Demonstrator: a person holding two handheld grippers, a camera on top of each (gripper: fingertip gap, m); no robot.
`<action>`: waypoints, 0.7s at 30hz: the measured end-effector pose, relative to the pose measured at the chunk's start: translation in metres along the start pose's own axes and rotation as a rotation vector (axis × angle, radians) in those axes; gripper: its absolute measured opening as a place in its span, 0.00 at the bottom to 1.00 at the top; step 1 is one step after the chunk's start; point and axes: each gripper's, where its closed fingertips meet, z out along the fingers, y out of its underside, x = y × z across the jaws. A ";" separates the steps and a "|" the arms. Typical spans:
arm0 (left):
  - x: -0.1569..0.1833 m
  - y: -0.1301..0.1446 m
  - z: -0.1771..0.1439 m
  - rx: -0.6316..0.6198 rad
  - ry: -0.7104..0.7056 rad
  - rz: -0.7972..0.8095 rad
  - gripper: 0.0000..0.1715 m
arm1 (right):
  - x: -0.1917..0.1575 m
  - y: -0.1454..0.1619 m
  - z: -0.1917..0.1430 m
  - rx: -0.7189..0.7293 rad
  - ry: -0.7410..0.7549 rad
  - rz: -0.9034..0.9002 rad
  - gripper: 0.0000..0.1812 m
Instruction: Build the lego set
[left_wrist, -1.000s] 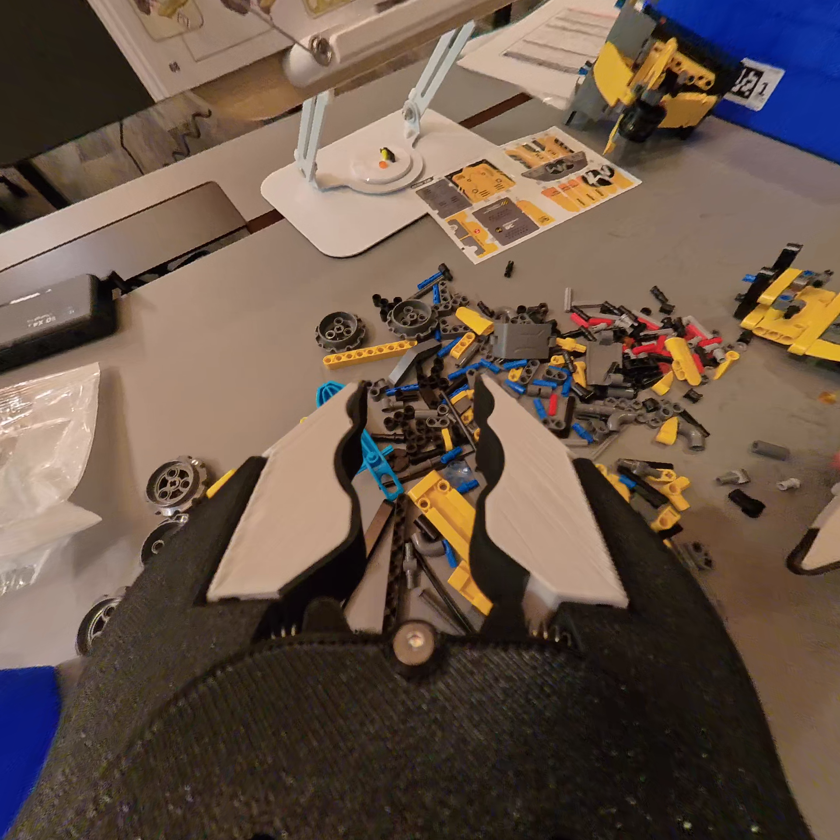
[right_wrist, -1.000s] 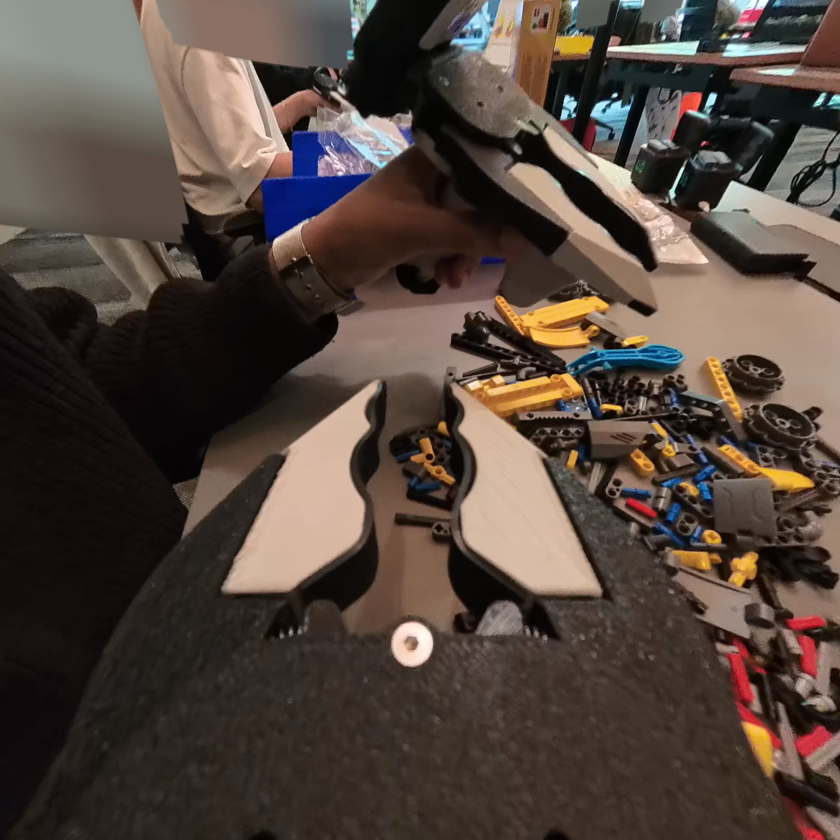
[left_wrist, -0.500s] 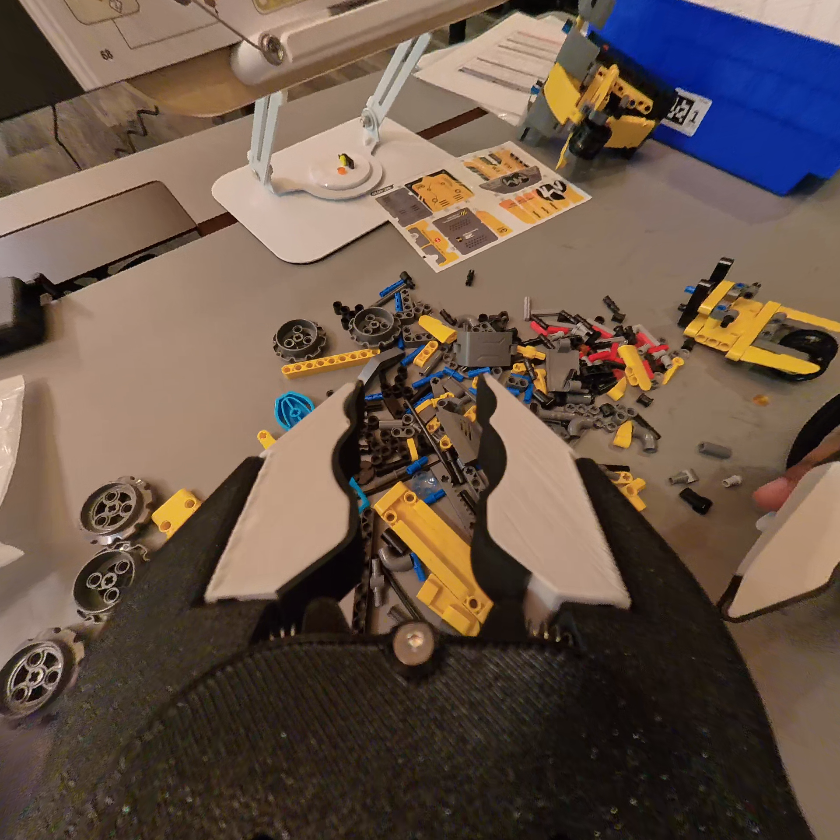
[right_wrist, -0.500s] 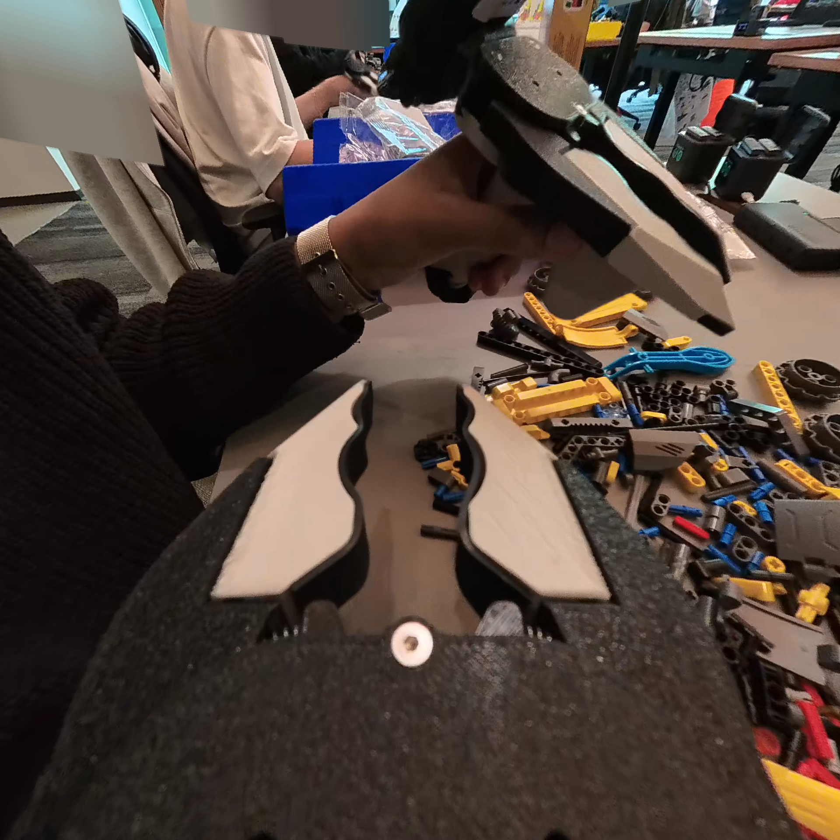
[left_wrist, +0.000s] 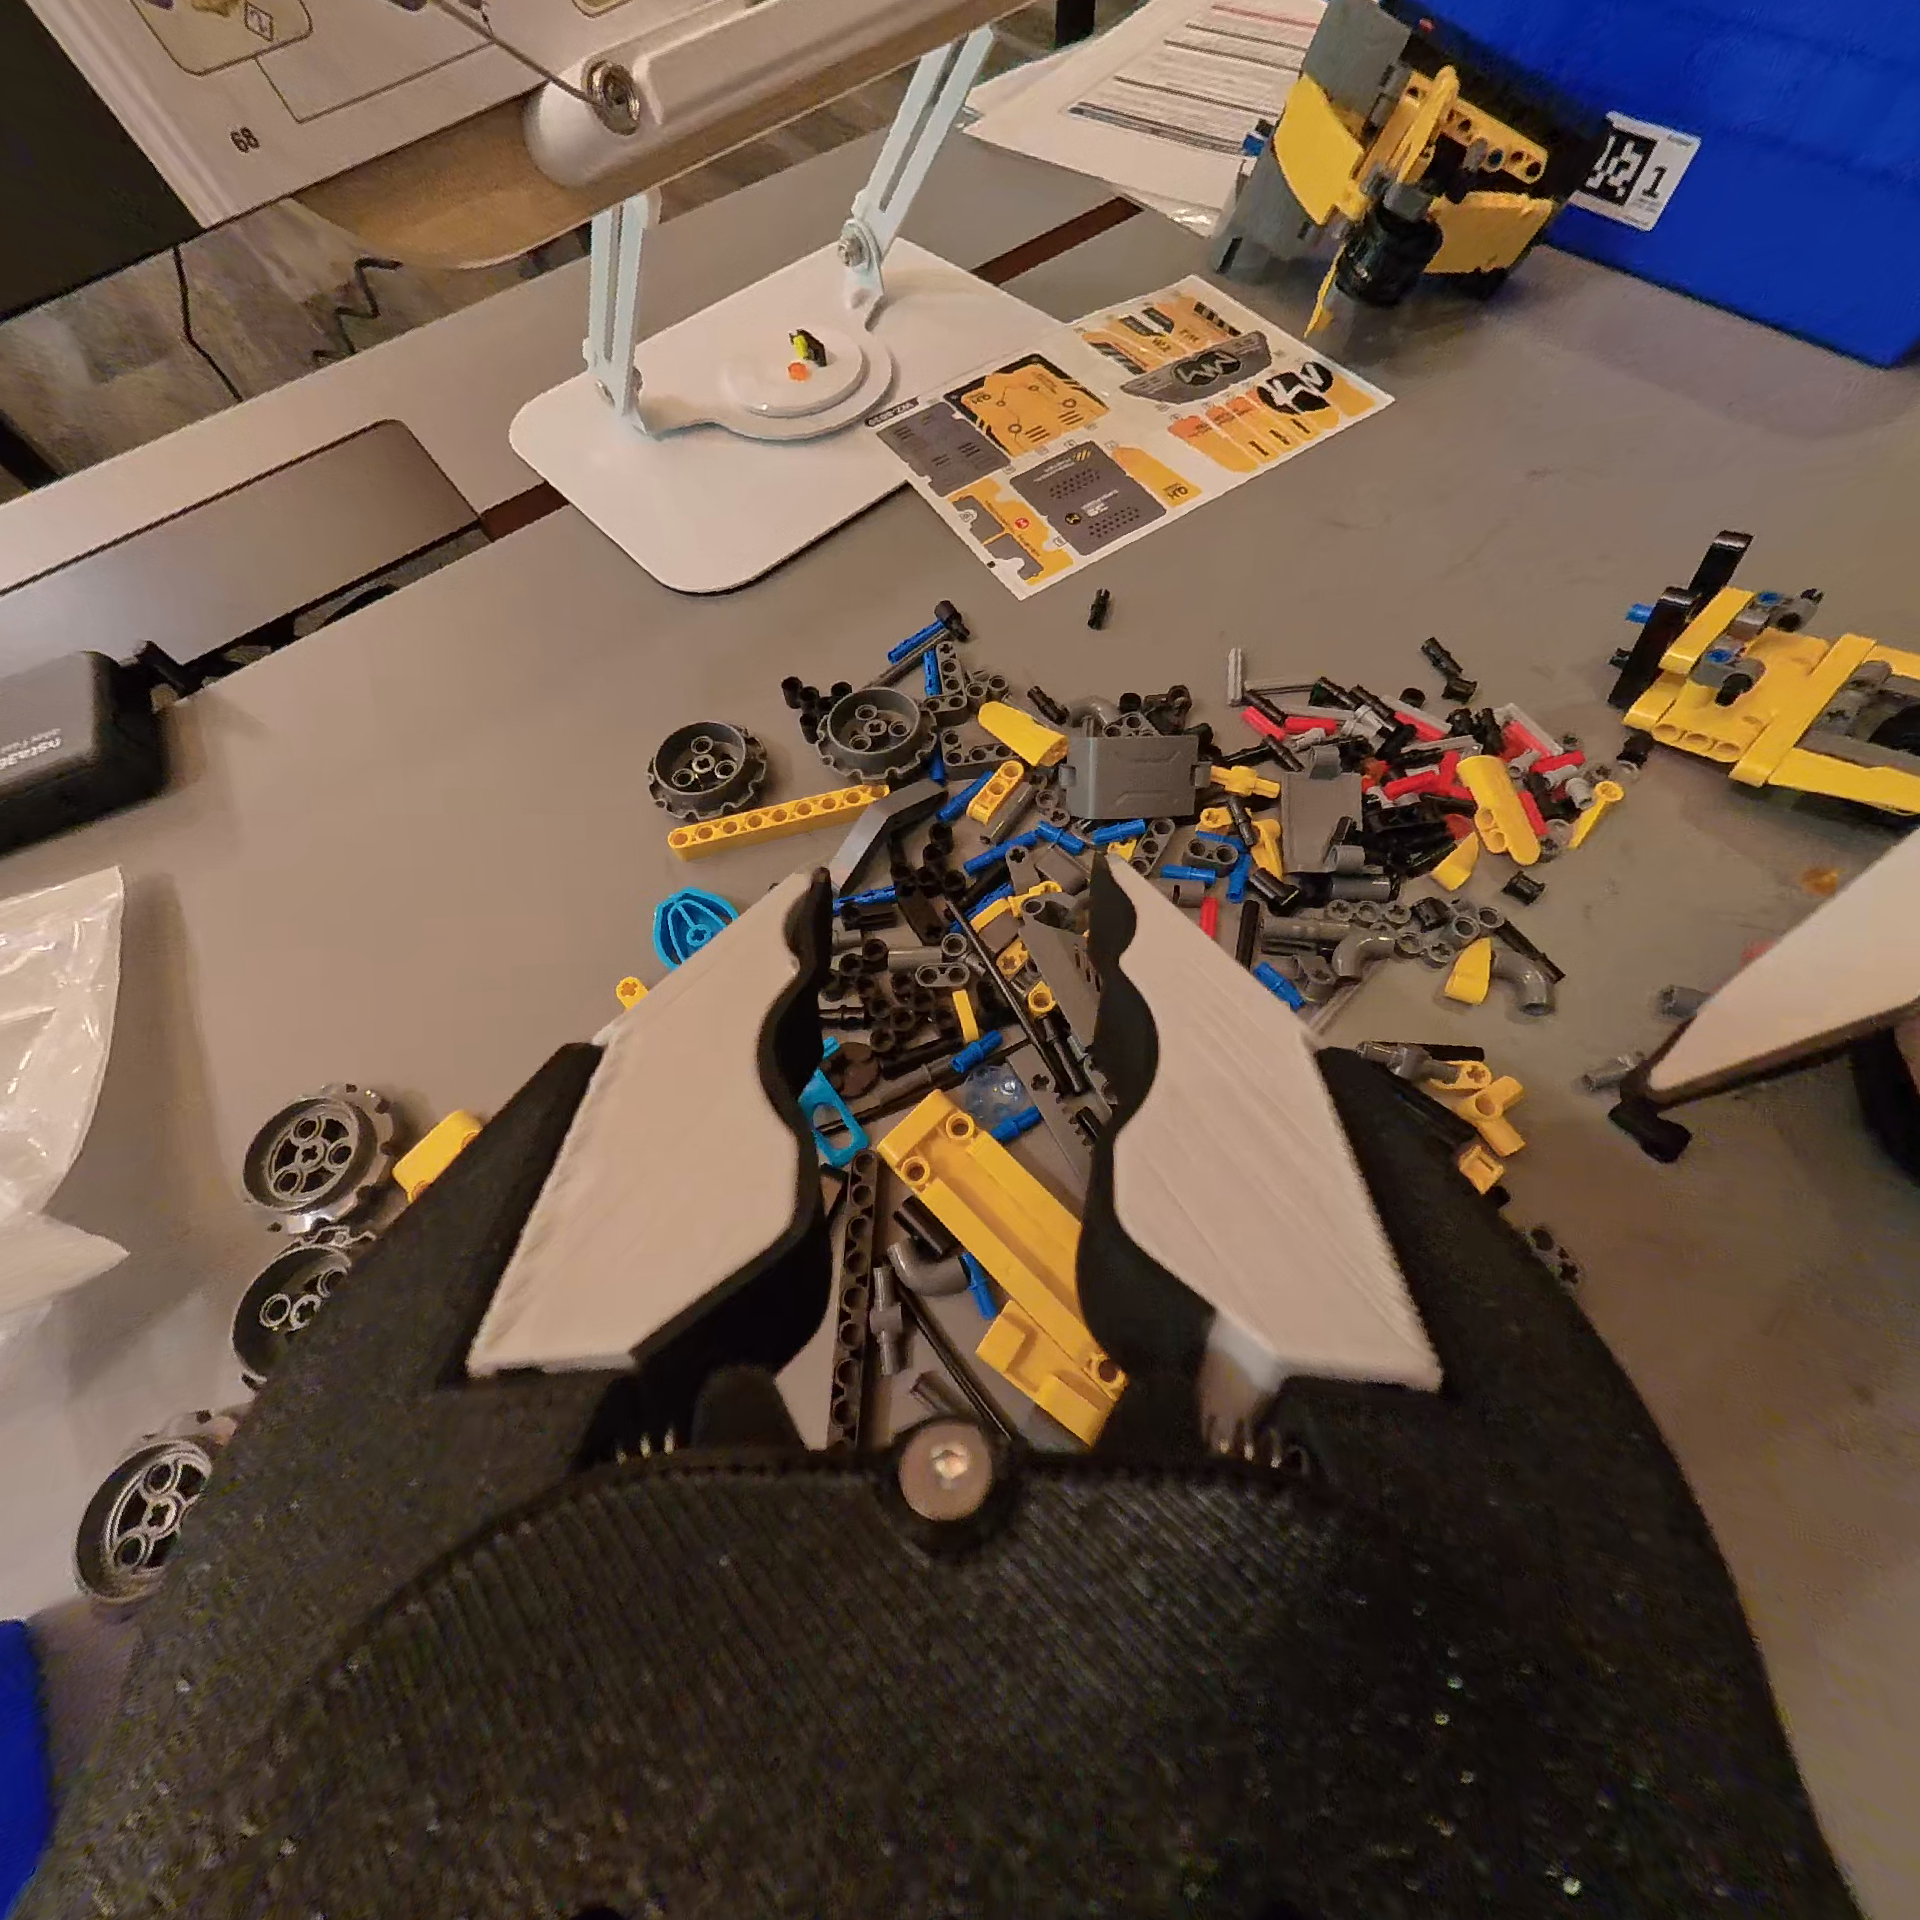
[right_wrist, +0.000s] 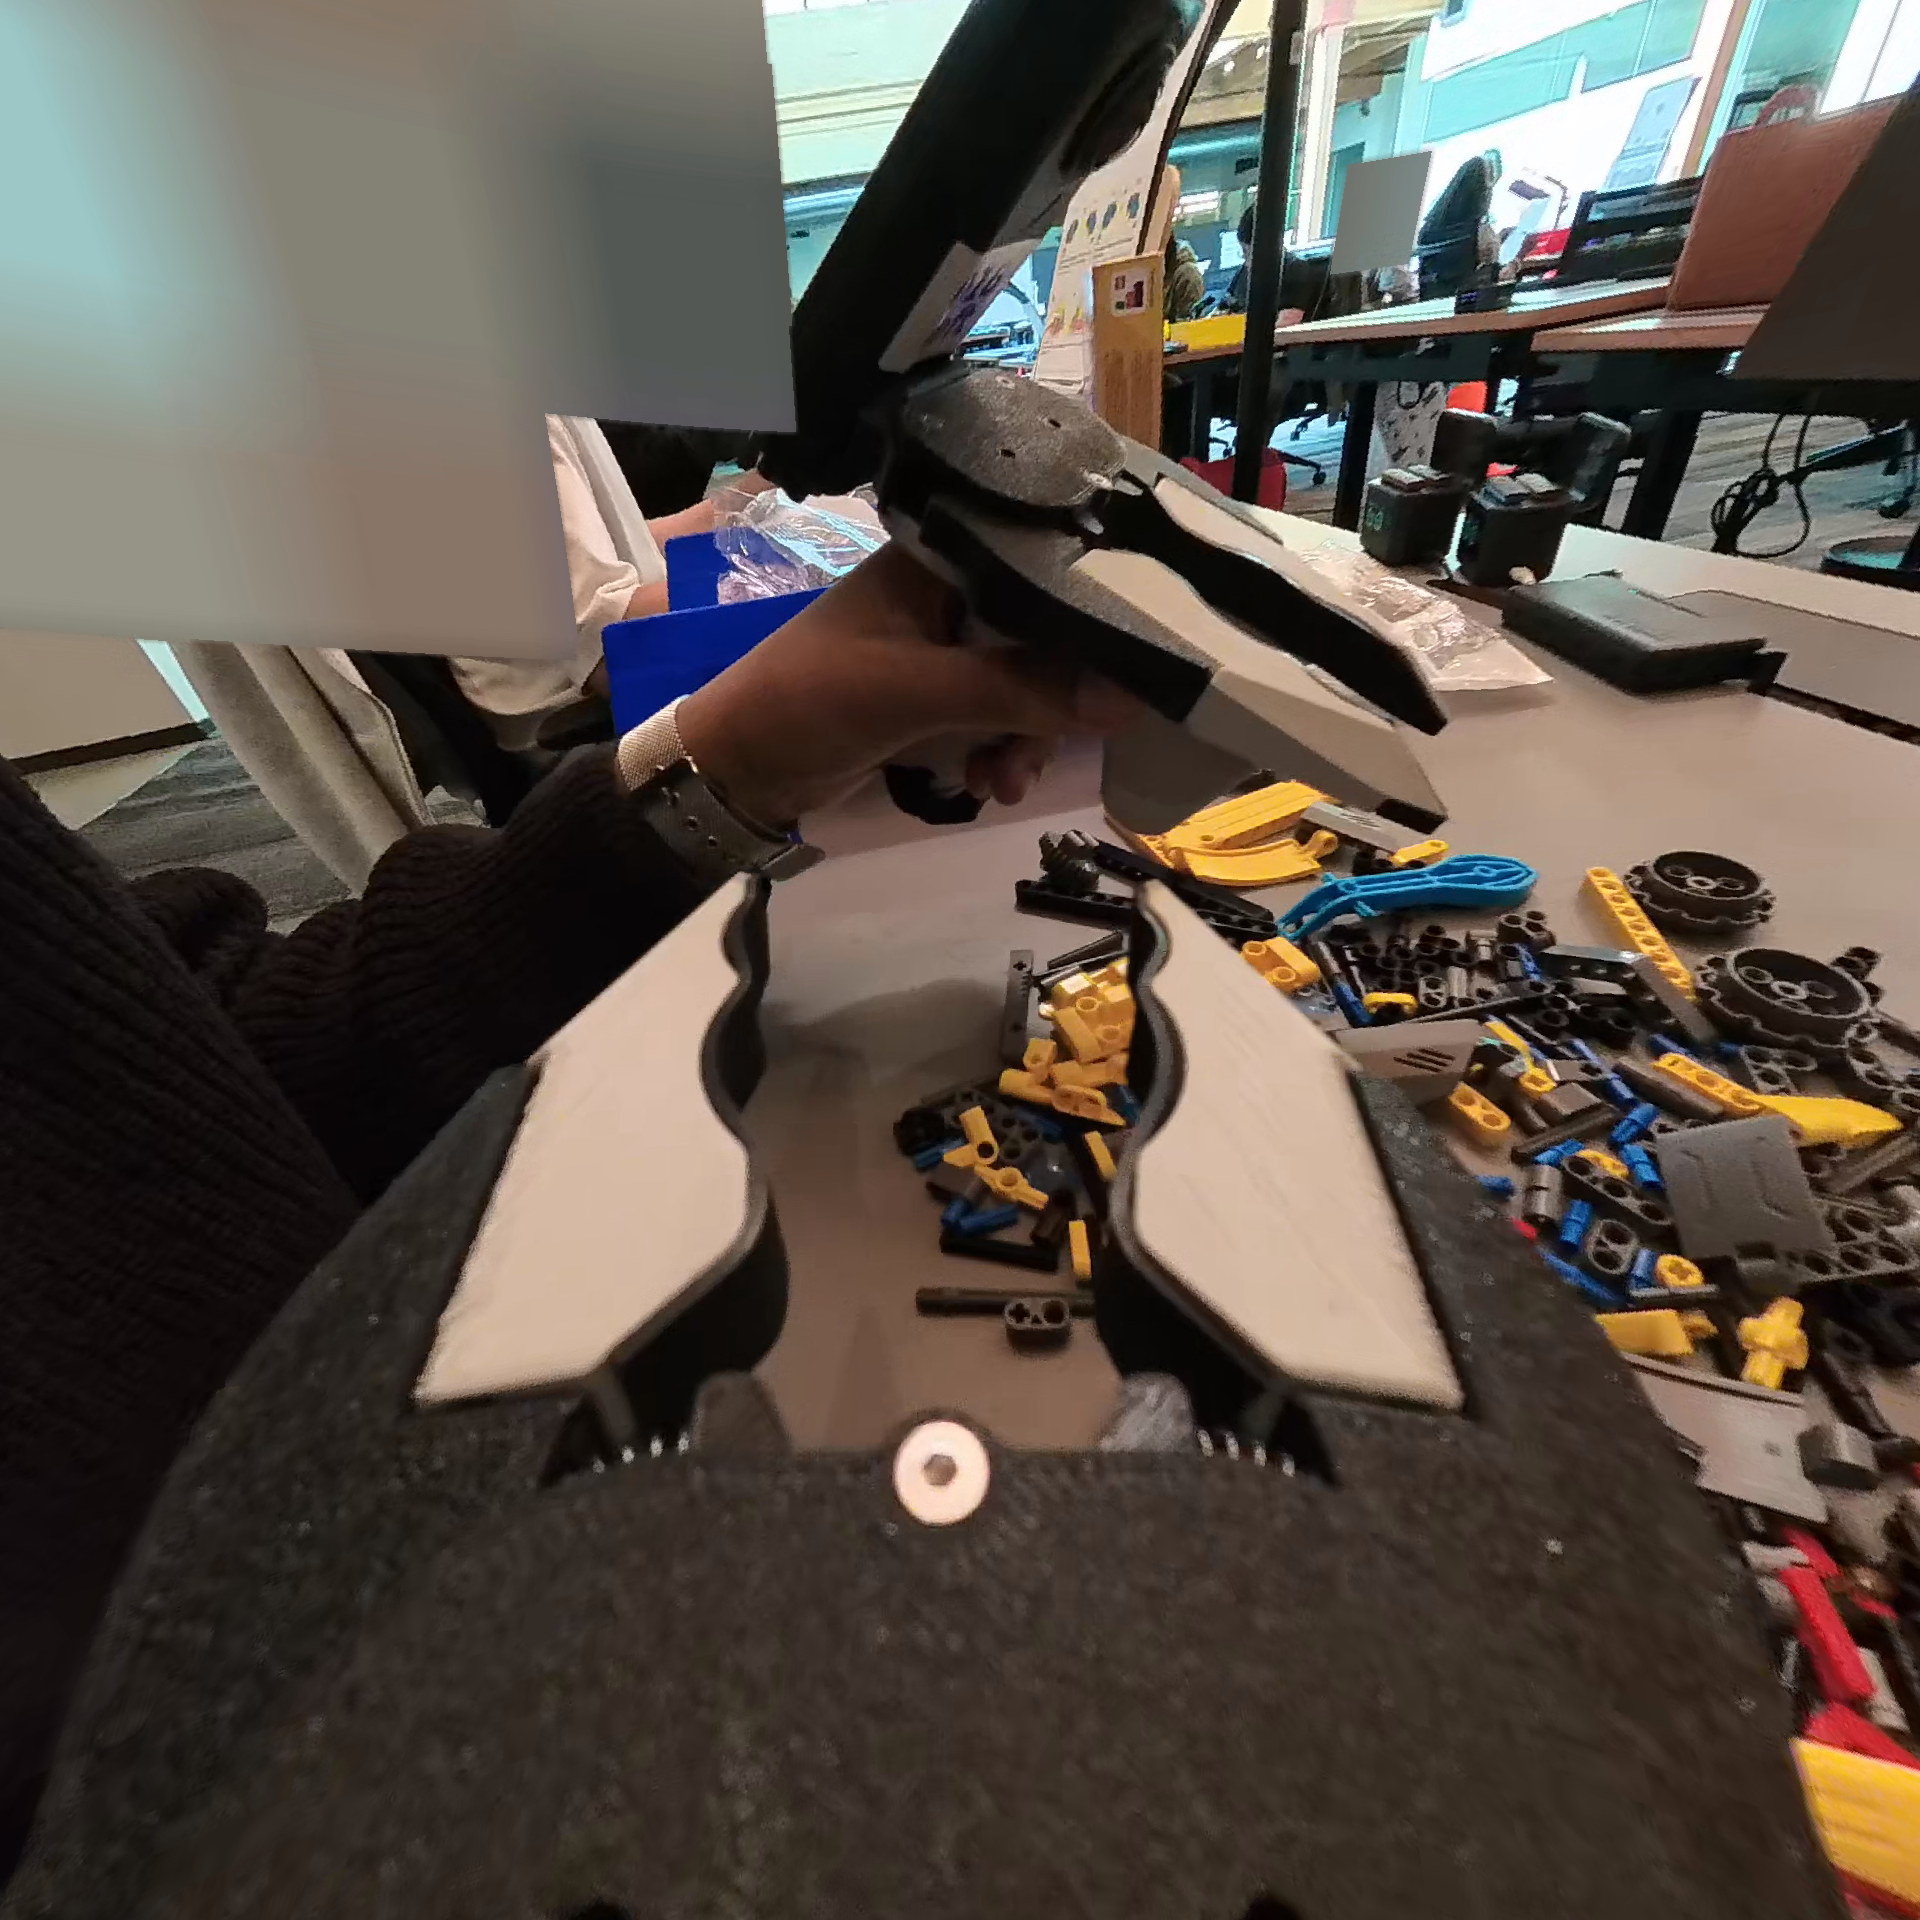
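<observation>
We log the left gripper (left_wrist: 961, 894) with its fingers spread apart and nothing between them, poised above the near edge of a loose pile of building-toy parts (left_wrist: 1143, 883) on the grey table (left_wrist: 416, 831); below its gap lie a long yellow beam (left_wrist: 997, 1226) and a black perforated beam (left_wrist: 857, 1278); at its left side three grey wheel hubs (left_wrist: 307, 1153) sit apart from the pile, with a clear plastic bag (left_wrist: 52, 1039) beyond them at the frame edge, contents not legible. The right gripper (right_wrist: 951, 914) is likewise parted and empty, low over small yellow, black and blue connectors (right_wrist: 1039, 1122); in its view the left gripper (right_wrist: 1423, 764) is held by a hand (right_wrist: 862, 707) above curved yellow pieces (right_wrist: 1236, 831) and a light blue part (right_wrist: 1413, 883). Farther back we note a yellow beam (left_wrist: 779, 821) beside two dark gear wheels (left_wrist: 707, 769); a partly built yellow chassis (left_wrist: 1787, 727) to the right; a sticker sheet (left_wrist: 1132, 436) touching a white stand base (left_wrist: 717, 488); a yellow and grey assembly (left_wrist: 1392, 156) against a blue bin (left_wrist: 1766, 187), whose inside is hidden. Behind the hand a second blue bin (right_wrist: 707, 634) holds crumpled clear bags (right_wrist: 790, 540).
</observation>
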 end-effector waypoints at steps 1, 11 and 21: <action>0.000 0.000 0.000 -0.001 0.002 -0.001 0.28 | 0.000 0.000 0.000 -0.002 0.003 -0.002 0.39; 0.001 0.001 0.001 -0.008 0.006 -0.003 0.27 | 0.000 0.002 0.002 -0.009 0.013 -0.026 0.40; 0.000 0.003 0.001 -0.016 0.001 0.002 0.27 | 0.000 0.010 0.006 -0.065 0.049 -0.112 0.39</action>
